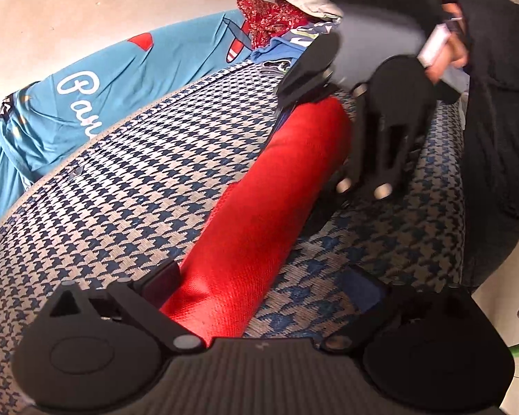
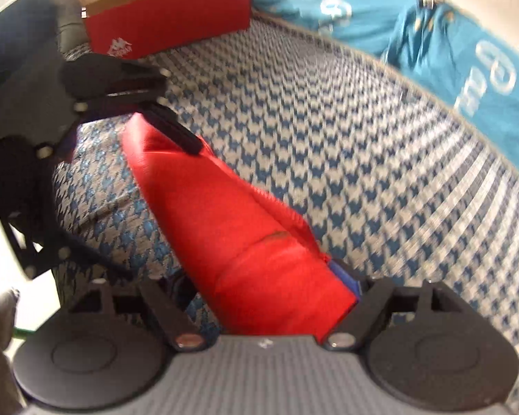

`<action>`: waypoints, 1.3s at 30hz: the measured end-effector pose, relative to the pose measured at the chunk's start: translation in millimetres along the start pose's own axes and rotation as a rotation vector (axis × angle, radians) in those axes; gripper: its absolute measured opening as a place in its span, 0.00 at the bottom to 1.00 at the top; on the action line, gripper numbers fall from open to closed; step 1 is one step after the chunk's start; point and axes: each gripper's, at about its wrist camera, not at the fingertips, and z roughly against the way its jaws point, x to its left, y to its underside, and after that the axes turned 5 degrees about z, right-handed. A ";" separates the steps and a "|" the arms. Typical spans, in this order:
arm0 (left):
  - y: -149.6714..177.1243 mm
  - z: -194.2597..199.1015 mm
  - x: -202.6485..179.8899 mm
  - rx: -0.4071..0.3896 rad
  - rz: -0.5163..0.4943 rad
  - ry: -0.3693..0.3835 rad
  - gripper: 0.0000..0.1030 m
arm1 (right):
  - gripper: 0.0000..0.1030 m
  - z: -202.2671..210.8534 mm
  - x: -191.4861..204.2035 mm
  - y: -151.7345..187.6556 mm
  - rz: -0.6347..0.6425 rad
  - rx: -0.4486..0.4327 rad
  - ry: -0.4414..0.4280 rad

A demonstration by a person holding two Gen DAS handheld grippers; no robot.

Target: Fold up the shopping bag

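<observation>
The red shopping bag [image 1: 259, 207] lies folded into a long narrow strip on a blue-and-white houndstooth cushion [image 1: 138, 173]. My left gripper [image 1: 263, 283] is open at the near end of the strip. The bag lies between its fingers, and the right pad [image 1: 363, 287] stands clear of the cloth. In the right wrist view the bag [image 2: 231, 228] runs diagonally. My right gripper [image 2: 263, 283] straddles its other end, open, with the blue pad [image 2: 344, 275] right beside the fabric. Each gripper also shows in the other view: the right gripper [image 1: 315, 138], the left gripper [image 2: 161, 211].
A teal cloth with white lettering [image 1: 97, 79] lies beyond the cushion's piped edge. A red patterned cloth [image 1: 270, 17] and a pale cushion sit behind it. A red cardboard box [image 2: 169, 24] stands on the cushion's far side. A person's black sleeve [image 1: 494, 103] is at the right.
</observation>
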 end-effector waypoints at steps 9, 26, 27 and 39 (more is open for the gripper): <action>-0.1 -7.0 0.9 0.018 -0.009 -0.005 0.97 | 0.75 34.8 12.3 0.3 0.046 -0.131 0.059; -2.4 4.7 2.1 -0.002 -0.062 -0.082 0.97 | 0.45 21.4 2.0 5.8 -0.003 -0.142 -0.003; -2.0 11.3 1.8 -0.018 -0.059 -0.090 0.97 | 0.44 21.9 -0.8 7.0 -0.018 -0.147 -0.009; 1.9 18.7 -7.2 -0.030 -0.073 -0.073 0.97 | 0.44 11.0 -31.7 9.5 -0.137 -0.152 -0.045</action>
